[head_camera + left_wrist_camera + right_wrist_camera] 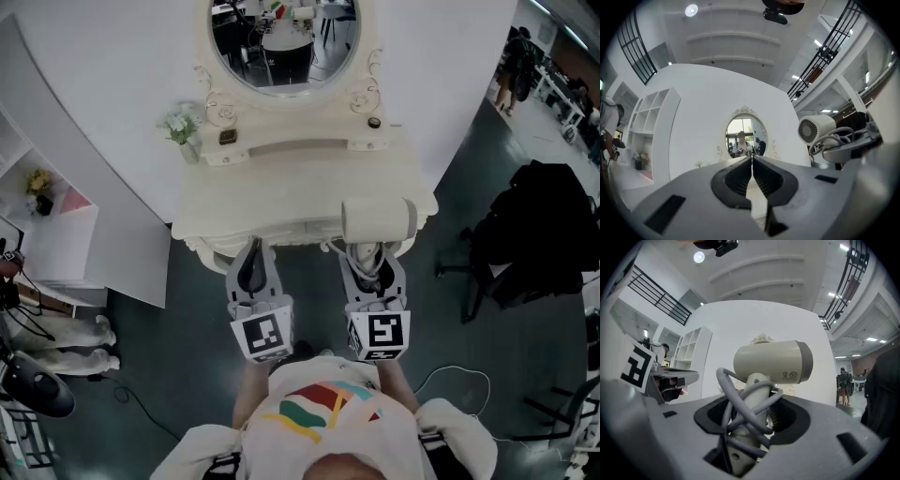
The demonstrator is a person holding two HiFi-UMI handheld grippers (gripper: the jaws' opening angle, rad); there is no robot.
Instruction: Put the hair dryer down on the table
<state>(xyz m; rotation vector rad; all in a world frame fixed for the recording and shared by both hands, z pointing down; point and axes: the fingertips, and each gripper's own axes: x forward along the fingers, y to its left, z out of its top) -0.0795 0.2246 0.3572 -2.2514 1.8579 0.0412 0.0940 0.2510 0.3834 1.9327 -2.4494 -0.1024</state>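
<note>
Count: 1 hair dryer (378,221), 2 grippers, 1 cream dressing table (281,202) w/ 1 oval mirror (286,37) at its far side, and 1 small flower vase (183,131) far left on the top. Right gripper (372,267) has its jaws fairly wide apart but clamped on the dryer's handle, which has the grey cord (740,404) wound round it and pinched in the same grip. The dryer's barrel lies crosswise over the table's near right edge; can't tell if it touches the top. Left gripper (251,258) sits just left of the right one at the table's near edge, jaws closed tip to tip, nothing between them and touching nothing.
</note>
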